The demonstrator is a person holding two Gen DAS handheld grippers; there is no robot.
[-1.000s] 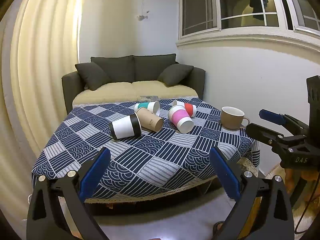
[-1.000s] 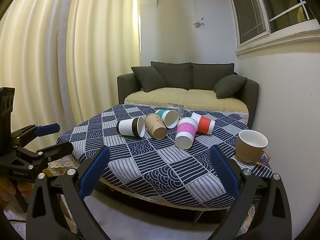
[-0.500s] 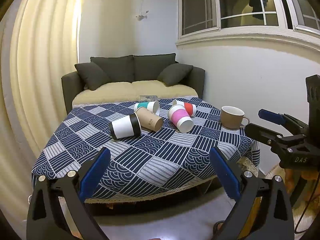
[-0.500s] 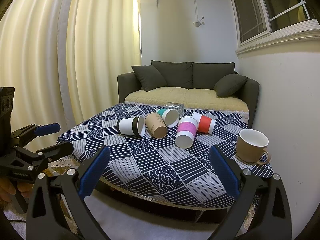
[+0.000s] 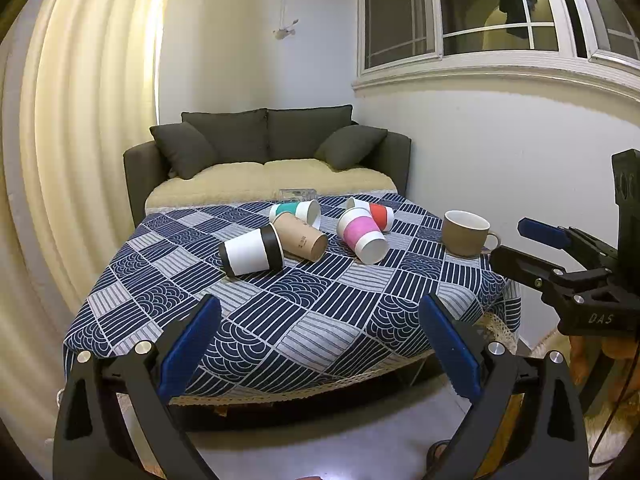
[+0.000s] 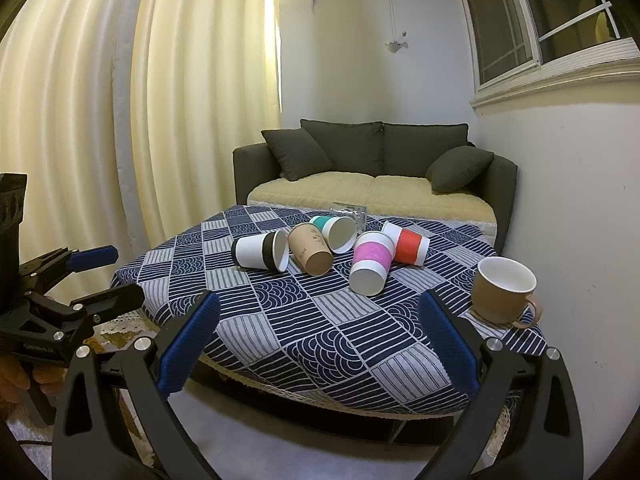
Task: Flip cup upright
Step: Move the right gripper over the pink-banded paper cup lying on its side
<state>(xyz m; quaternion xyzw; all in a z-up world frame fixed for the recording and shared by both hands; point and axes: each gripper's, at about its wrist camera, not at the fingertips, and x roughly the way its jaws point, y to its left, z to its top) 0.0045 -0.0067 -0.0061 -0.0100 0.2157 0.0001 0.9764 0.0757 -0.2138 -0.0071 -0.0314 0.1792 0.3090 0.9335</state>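
Several paper cups lie on their sides on the patterned tablecloth [image 5: 304, 312]: a white-and-black cup [image 5: 251, 255], a brown cup [image 5: 301, 236], a teal cup [image 5: 295, 212], a pink cup [image 5: 362, 234] and a red cup [image 5: 374, 213]. They also show in the right wrist view: white-and-black [image 6: 260, 250], brown [image 6: 310, 251], teal [image 6: 335, 230], pink [image 6: 371, 261], red [image 6: 406, 243]. A tan mug [image 5: 466, 233] [image 6: 503, 290] stands upright at the right edge. My left gripper [image 5: 318, 344] and right gripper [image 6: 318, 342] are both open and empty, held before the table's near edge.
A small clear glass [image 6: 349, 213] sits at the table's far edge. A dark sofa [image 5: 264, 160] stands behind the table, curtains [image 5: 76, 140] on the left, a wall with a window [image 5: 500, 128] on the right. The right gripper shows in the left wrist view [image 5: 540, 252].
Both grippers have drifted very slightly toward the table. The cups and mug have not moved.
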